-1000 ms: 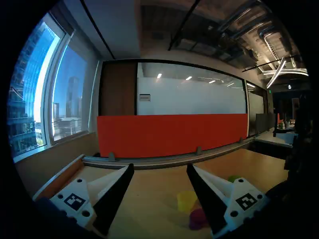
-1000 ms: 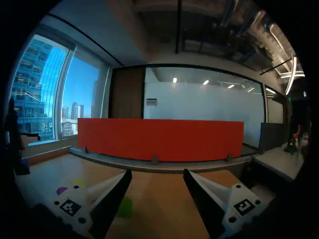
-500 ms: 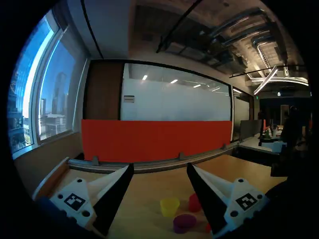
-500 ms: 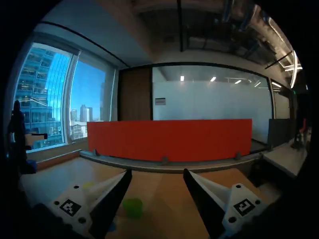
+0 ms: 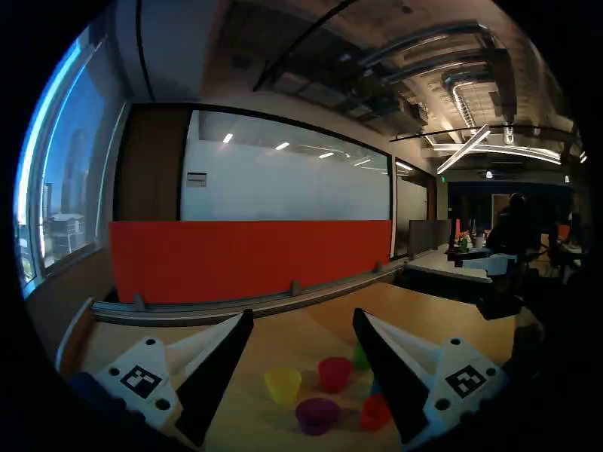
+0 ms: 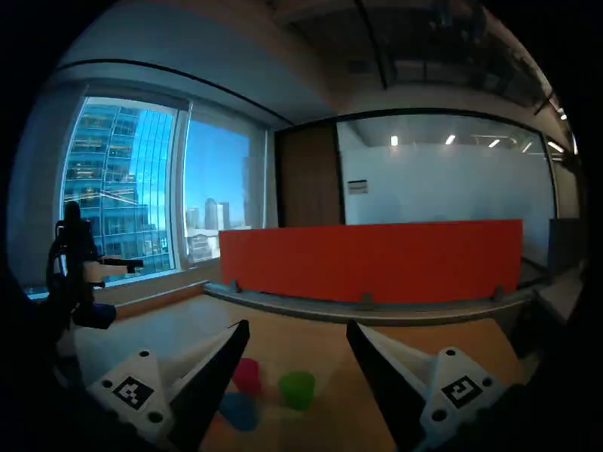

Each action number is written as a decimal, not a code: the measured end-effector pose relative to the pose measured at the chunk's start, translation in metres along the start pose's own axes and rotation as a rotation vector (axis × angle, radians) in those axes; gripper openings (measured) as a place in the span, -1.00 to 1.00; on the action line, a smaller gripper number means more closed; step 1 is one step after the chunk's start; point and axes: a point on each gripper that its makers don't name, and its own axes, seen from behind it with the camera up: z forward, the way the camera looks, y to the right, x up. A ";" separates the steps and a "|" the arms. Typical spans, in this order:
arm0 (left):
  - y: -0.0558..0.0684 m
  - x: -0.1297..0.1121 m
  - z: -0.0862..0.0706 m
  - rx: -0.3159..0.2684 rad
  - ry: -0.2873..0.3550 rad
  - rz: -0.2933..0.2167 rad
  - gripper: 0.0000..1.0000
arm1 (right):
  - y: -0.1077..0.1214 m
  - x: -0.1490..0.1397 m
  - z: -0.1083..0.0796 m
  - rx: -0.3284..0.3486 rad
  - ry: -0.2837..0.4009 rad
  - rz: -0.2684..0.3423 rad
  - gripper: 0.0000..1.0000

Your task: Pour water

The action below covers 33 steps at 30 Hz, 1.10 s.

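Wooden desk (image 5: 301, 345) with coloured cups (image 5: 335, 373) fronts an orange partition (image 5: 249, 256); left tongs (image 5: 301, 313) and right tongs (image 6: 297, 324) gape empty.

Clustered cups (image 5: 334, 373) crowd the table (image 5: 301, 340) ahead (bare wood around them), orange partition (image 5: 249, 256) walling the far edge.

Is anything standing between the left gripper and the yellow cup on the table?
Nothing visible blocks it. The left gripper is open and the yellow cup shows in the gap between its fingers. The purple cup stands nearer, slightly to the right, and the pink cup beside the yellow one.
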 end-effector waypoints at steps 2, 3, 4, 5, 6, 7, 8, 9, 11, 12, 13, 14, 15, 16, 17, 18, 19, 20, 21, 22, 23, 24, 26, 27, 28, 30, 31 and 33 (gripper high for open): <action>0.005 0.001 0.001 -0.025 0.003 0.007 0.97 | -0.001 0.000 0.001 0.015 -0.006 0.001 1.00; 0.007 0.001 0.001 -0.036 0.005 0.011 0.96 | -0.002 0.000 0.001 0.020 -0.011 0.000 1.00; 0.009 0.002 0.001 -0.044 0.007 0.014 0.96 | -0.002 -0.001 0.002 0.022 -0.015 -0.003 1.00; 0.011 0.002 0.001 -0.051 0.008 0.017 0.96 | -0.002 -0.002 0.002 0.023 -0.020 -0.006 1.00; 0.013 0.002 0.001 -0.059 0.010 0.019 0.96 | -0.002 -0.003 0.002 0.025 -0.023 -0.010 1.00; 0.015 0.002 0.001 -0.066 0.010 0.021 0.96 | -0.003 -0.003 0.003 0.025 -0.025 -0.013 1.00; 0.016 0.002 0.001 -0.073 0.011 0.022 0.96 | -0.003 -0.003 0.003 0.026 -0.026 -0.017 1.00; 0.018 0.002 0.001 -0.079 0.009 0.023 0.96 | -0.004 -0.003 0.004 0.027 -0.029 -0.020 0.99; 0.020 0.001 0.002 -0.091 0.004 0.023 0.96 | -0.006 -0.004 0.004 0.033 -0.035 -0.023 1.00; 0.021 0.000 0.002 -0.096 0.000 0.022 0.96 | -0.006 -0.005 0.004 0.035 -0.039 -0.024 1.00; 0.021 -0.001 0.003 -0.098 -0.003 0.021 0.96 | -0.006 -0.005 0.004 0.036 -0.042 -0.025 1.00; 0.021 -0.002 0.004 -0.101 -0.006 0.020 0.96 | -0.006 -0.006 0.004 0.037 -0.045 -0.026 0.99; 0.021 -0.003 0.004 -0.103 -0.009 0.020 0.96 | -0.006 -0.006 0.003 0.038 -0.048 -0.028 1.00; 0.020 -0.004 0.005 -0.104 -0.012 0.020 0.96 | -0.006 -0.007 0.003 0.038 -0.051 -0.029 1.00; 0.020 -0.005 0.005 -0.105 -0.015 0.020 0.96 | -0.006 -0.007 0.003 0.039 -0.053 -0.030 1.00; 0.019 -0.007 0.006 -0.105 -0.019 0.021 0.97 | -0.006 -0.008 0.003 0.039 -0.055 -0.031 0.99; 0.018 -0.008 0.006 -0.104 -0.023 0.023 0.97 | -0.005 -0.009 0.003 0.039 -0.058 -0.032 0.99; 0.017 -0.010 0.007 -0.102 -0.026 0.024 0.97 | -0.005 -0.010 0.003 0.038 -0.060 -0.033 1.00; 0.016 -0.011 0.007 -0.102 -0.030 0.025 0.97 | -0.005 -0.011 0.003 0.039 -0.063 -0.034 1.00; 0.016 -0.012 0.007 -0.103 -0.032 0.025 0.97 | -0.005 -0.012 0.003 0.040 -0.065 -0.034 1.00; 0.016 -0.013 0.008 -0.104 -0.034 0.025 0.96 | -0.005 -0.012 0.003 0.042 -0.067 -0.034 1.00; 0.016 -0.014 0.008 -0.106 -0.037 0.025 0.97 | -0.005 -0.013 0.003 0.042 -0.068 -0.034 1.00; 0.016 -0.016 0.009 -0.110 -0.040 0.023 0.97 | -0.004 -0.014 0.004 0.041 -0.069 -0.033 1.00; 0.016 -0.017 0.010 -0.113 -0.042 0.023 0.97 | -0.004 -0.015 0.005 0.041 -0.070 -0.033 1.00; 0.017 -0.018 0.010 -0.115 -0.045 0.023 0.97 | -0.004 -0.015 0.005 0.042 -0.072 -0.032 1.00; 0.018 -0.021 0.012 -0.121 -0.052 0.024 0.97 | -0.004 -0.017 0.005 0.046 -0.077 -0.031 1.00; 0.018 -0.022 0.012 -0.125 -0.056 0.025 0.97 | -0.004 -0.019 0.005 0.048 -0.081 -0.032 1.00; 0.019 -0.026 0.014 -0.133 -0.064 0.028 0.97 | -0.005 -0.023 0.006 0.053 -0.090 -0.035 1.00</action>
